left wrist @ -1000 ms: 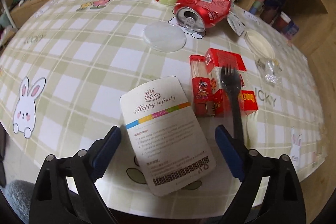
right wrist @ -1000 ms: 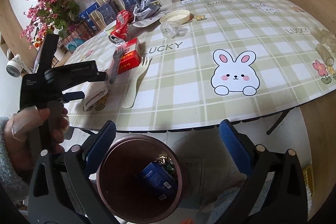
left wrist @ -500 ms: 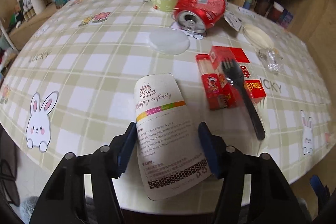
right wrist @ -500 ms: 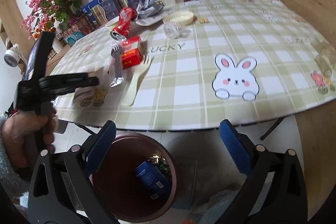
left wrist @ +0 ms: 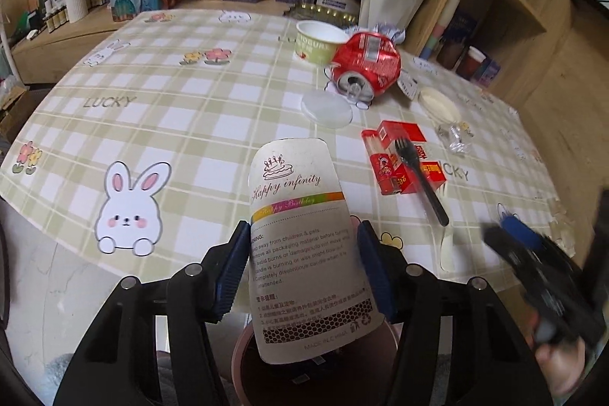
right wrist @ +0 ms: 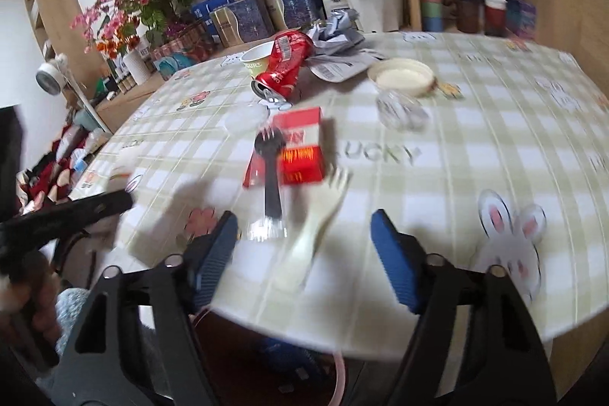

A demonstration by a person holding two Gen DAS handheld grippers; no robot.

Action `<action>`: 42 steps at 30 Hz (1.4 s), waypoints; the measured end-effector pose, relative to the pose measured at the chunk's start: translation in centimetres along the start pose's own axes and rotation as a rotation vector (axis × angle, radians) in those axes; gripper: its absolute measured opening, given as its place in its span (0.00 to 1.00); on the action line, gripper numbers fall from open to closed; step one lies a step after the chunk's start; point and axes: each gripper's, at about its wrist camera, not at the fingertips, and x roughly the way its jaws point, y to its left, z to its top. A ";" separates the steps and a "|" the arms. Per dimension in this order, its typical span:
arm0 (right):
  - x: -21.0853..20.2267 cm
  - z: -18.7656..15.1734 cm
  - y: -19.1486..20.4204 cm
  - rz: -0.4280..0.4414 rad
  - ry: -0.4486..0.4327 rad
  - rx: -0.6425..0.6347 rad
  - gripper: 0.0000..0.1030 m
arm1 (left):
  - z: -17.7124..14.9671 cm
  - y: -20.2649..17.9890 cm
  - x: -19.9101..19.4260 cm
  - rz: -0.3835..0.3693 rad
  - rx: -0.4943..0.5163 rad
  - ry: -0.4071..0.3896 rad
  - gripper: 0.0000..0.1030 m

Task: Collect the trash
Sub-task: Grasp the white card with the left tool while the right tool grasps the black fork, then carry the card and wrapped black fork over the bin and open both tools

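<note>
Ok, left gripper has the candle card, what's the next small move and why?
Probably open the left gripper and let the card drop. Its pads pinch the card by its edges, and the card's lower end already hangs over the open trash bin beside the table, so little further carrying looks needed.

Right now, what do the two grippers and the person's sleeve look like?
Both the left gripper and the right gripper have black plastic frames with silver rivets and two blue ribbed pads. No cables or markings show. A fuzzy light grey-blue sleeve shows at the lower left of the right wrist view.
</note>
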 end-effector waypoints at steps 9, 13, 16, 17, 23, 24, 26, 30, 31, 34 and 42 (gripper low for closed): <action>6.0 2.1 1.9 -0.004 0.110 -0.008 0.49 | -1.0 2.7 -1.8 -0.022 -0.048 -0.019 0.54; 7.2 2.2 1.8 0.008 0.145 0.042 0.25 | -1.3 3.4 -2.2 -0.036 -0.064 -0.020 0.54; 7.0 2.0 1.7 0.044 0.152 0.097 0.11 | -1.5 3.6 -2.5 -0.049 -0.071 -0.026 0.54; 6.5 2.0 1.9 0.054 0.141 0.099 0.07 | -1.5 3.6 -2.7 -0.053 -0.069 -0.030 0.54; 3.2 1.1 2.9 0.097 0.076 0.120 0.07 | -1.8 3.1 -3.7 -0.074 -0.048 -0.050 0.54; 2.6 0.9 2.9 0.105 0.068 0.131 0.07 | -1.9 3.0 -3.9 -0.075 -0.045 -0.053 0.54; 1.4 0.4 2.9 0.125 0.052 0.152 0.07 | -2.2 2.7 -4.3 -0.085 -0.038 -0.054 0.54; -1.5 -1.4 3.4 0.138 0.025 0.166 0.07 | -3.3 1.9 -5.0 -0.095 -0.005 -0.046 0.54; -2.1 -1.9 3.5 0.136 0.023 0.164 0.07 | -3.7 1.8 -5.1 -0.098 0.001 -0.043 0.54; -3.8 -3.6 3.9 0.124 0.024 0.146 0.07 | -4.6 1.5 -5.5 -0.107 0.010 -0.034 0.54; -6.9 -7.6 3.3 0.139 0.027 0.196 0.07 | -7.3 0.4 -5.8 -0.124 0.067 0.016 0.55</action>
